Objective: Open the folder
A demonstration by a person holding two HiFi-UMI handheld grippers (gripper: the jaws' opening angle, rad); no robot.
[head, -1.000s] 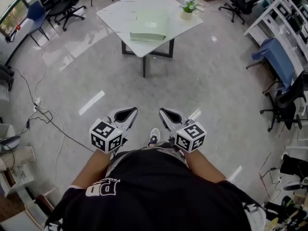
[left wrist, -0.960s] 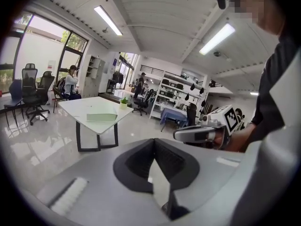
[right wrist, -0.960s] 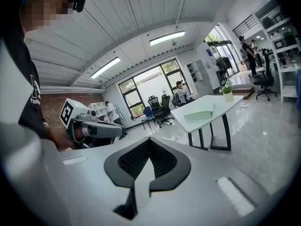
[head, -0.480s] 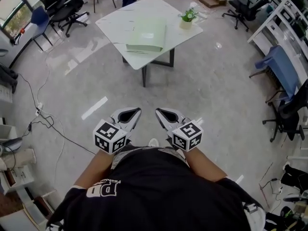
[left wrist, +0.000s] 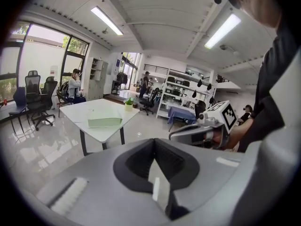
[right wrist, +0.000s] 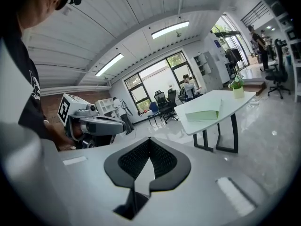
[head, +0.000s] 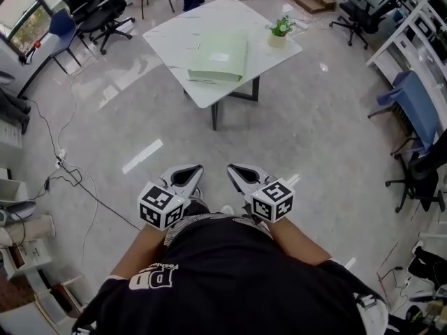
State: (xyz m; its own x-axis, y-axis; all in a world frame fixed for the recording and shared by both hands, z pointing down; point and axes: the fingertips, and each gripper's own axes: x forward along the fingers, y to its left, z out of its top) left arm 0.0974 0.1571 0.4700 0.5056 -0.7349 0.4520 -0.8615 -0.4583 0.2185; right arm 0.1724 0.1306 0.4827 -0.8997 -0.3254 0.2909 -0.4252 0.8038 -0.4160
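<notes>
Nearest thing in the head view is the person's black shirt (head: pixel 230 278), with both forearms poking out in front. Just past that, the left hand-held gripper (head: pixel 187 174) and the right hand-held gripper (head: pixel 239 174) sit side by side over the floor (head: pixel 300 131), near each other but not touching. Their marker cubes are toward the body and the tips lean in a bit toward each other.

Each gripper's own view shows the same thing: jaws pressed together at the tip, nothing pinched between them. So both are empty. Each view also catches the other gripper off to the side.

The floor is shiny grey. A cable (head: pixel 73 180) trails across it on the left.

Further out is a white tabletop (head: pixel 178 26) on a dark frame, well apart from both grippers. The folder (head: pixel 220 56) lies on it. It's pale green, flat, looks closed, and sits toward the near edge of the tabletop. A small potted plant (head: pixel 281 29) stands at the right corner, apart from the folder.

Beyond the table there are black office chairs (head: pixel 98 9) at the top left. A blue cloth (head: pixel 413 107) hangs over a chair on the right. White shelving (head: pixel 419 19) runs along the right wall.
</notes>
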